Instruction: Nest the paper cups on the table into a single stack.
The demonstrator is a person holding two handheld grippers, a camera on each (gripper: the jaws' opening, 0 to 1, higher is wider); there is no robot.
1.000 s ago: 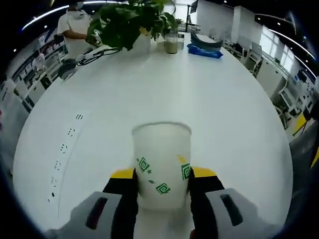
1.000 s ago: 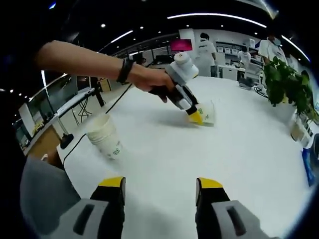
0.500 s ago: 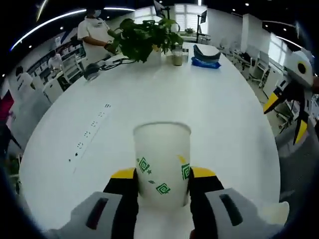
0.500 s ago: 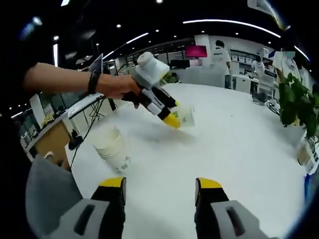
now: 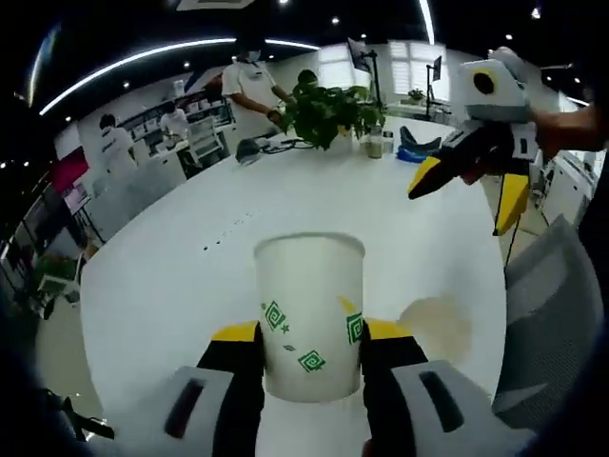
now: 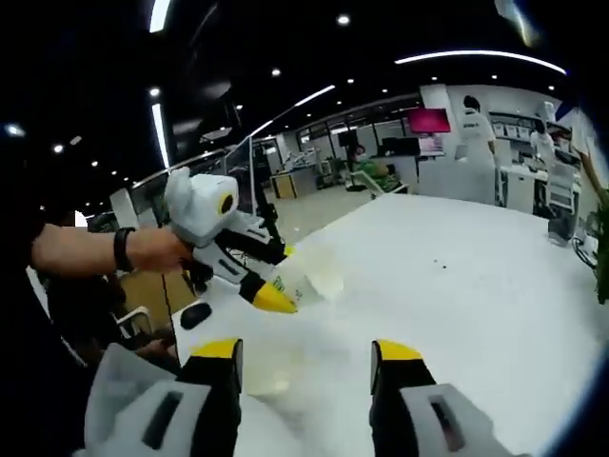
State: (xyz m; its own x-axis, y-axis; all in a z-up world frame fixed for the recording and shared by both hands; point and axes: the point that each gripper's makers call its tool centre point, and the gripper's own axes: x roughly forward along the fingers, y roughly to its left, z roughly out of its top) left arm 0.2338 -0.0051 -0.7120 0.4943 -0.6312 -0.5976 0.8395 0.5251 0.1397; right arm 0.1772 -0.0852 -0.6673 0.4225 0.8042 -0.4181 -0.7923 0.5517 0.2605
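A white paper cup [image 5: 309, 319] with green square marks stands upright between the jaws of my left gripper [image 5: 307, 335], which is shut on it. From the right gripper view, that left gripper [image 6: 281, 276] is held by a hand above the table's near edge, and the cup [image 6: 316, 271] lies tilted in it. A blurred stack of paper cups [image 6: 265, 367] sits just below it, showing as a pale round shape [image 5: 436, 328] in the left gripper view. My right gripper [image 6: 304, 357] is open and holds nothing. It hangs in the air at the upper right [image 5: 466, 188].
The white table [image 6: 457, 276] stretches away, with a potted plant [image 5: 328, 109], a jar and blue items at its far end. A grey chair [image 5: 552, 314] stands beside the table edge. A small black object [image 6: 195, 314] lies near the edge. People stand in the background.
The left gripper has carried the cup across the table and now holds it close over the stack. Both views have swung round, and the right gripper now hangs nearer to the left one.
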